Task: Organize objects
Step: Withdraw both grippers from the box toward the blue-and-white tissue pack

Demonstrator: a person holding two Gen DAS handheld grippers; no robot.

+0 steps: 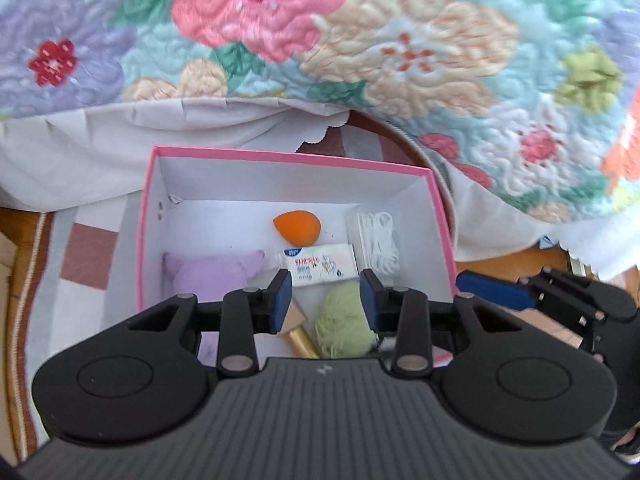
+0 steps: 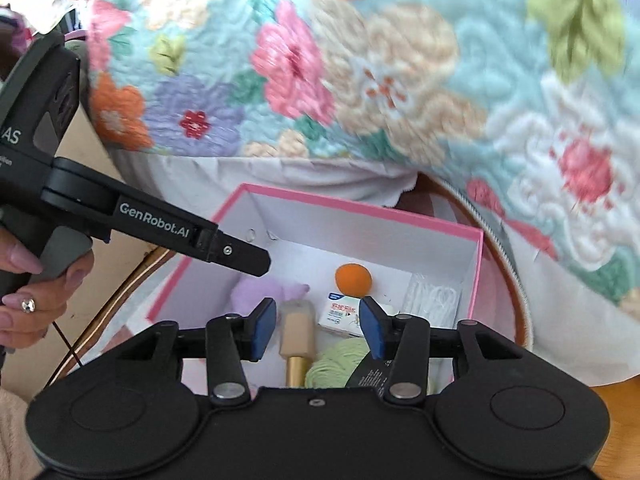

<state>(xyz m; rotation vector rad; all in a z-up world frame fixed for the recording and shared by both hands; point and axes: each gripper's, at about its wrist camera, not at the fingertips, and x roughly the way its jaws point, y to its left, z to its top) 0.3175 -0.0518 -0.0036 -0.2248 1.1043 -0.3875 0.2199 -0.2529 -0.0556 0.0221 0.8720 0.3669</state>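
Fingers of both grippers are seen apart with nothing pressed between the blue pads: the left gripper and the right gripper are each held above the open pink box, tilted down toward its contents, and no object is carried by either. Gathered inside the box are an orange sponge, a small white packet with printed lettering, a bundle of white cord against the far right wall, a lilac plush item in the near left corner, a green yarn ball and a brush with a gold handle. The items are laid side by side on the box floor rather than stacked, probably so that each stays visible and reachable. The box itself is set on a patterned rug, just beside the edge of a bed draped with a floral quilt, presumably so that it is within easy reach of both hands. In the right wrist view the left gripper's handle is seen wrapped by a hand. Judged from the empty jaws and the filled box, the sorting is likely well advanced; whether more objects wait outside the box cannot be told.
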